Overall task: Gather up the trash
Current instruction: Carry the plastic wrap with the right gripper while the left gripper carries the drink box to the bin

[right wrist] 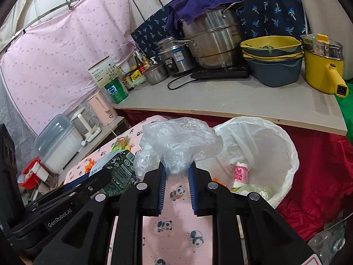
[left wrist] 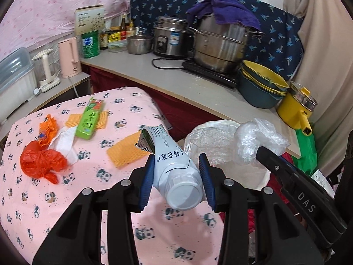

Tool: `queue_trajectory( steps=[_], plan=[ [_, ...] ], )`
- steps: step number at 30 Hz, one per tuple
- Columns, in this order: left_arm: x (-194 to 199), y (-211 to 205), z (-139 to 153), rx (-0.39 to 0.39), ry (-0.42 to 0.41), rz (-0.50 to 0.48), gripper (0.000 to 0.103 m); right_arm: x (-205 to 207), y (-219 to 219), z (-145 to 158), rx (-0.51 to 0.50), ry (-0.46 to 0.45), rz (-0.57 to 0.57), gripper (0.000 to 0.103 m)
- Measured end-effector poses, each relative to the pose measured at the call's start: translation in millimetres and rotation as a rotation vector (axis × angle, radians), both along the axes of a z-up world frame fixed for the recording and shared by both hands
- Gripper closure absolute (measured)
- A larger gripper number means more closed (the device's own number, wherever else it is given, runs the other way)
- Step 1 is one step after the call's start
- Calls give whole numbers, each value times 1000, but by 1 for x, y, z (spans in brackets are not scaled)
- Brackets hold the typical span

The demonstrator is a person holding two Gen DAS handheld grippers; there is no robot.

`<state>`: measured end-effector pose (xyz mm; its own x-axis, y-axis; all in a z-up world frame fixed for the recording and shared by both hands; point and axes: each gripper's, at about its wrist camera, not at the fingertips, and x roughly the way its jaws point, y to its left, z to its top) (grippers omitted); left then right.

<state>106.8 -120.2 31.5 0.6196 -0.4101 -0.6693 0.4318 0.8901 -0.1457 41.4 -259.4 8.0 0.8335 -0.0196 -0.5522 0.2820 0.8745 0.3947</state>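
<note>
My left gripper [left wrist: 176, 167] is shut on a crushed white milk carton [left wrist: 172, 161] with a white cap, held above the panda-print table [left wrist: 66, 198]. My right gripper [right wrist: 176, 172] is shut on a crumpled clear plastic bag [right wrist: 176, 141], held just left of the white-lined trash bin [right wrist: 286, 150], which holds some trash. The right gripper and its bag [left wrist: 258, 139] also show at the right of the left wrist view. On the table lie an orange plastic bag [left wrist: 42, 161], an orange wrapper [left wrist: 48, 128], white tissue [left wrist: 66, 141], a green box [left wrist: 90, 119] and two orange sponge cloths [left wrist: 125, 152].
A counter [left wrist: 176, 84] behind the table carries a steel steamer pot [left wrist: 222, 44], a rice cooker [left wrist: 169, 37], stacked basins [left wrist: 262, 84], a yellow electric pot [left wrist: 295, 108], bottles and a green can. A pink kettle [left wrist: 69, 55] and a glass kettle stand on a lower shelf at left.
</note>
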Motion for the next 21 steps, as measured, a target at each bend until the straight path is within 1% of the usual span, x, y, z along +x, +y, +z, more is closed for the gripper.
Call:
queue_trajectory(
  steps=[8, 14, 21],
  plan=[
    [-7, -48, 4, 19, 13, -108, 65, -23, -43, 1, 9, 9, -96, 85],
    [-2, -80, 2, 18, 60, -189, 65, -32, -68, -3, 9, 29, -162, 85],
    [4, -105, -9, 27, 101, -251, 64, -37, -91, -3, 23, 37, -222, 85]
  ],
)
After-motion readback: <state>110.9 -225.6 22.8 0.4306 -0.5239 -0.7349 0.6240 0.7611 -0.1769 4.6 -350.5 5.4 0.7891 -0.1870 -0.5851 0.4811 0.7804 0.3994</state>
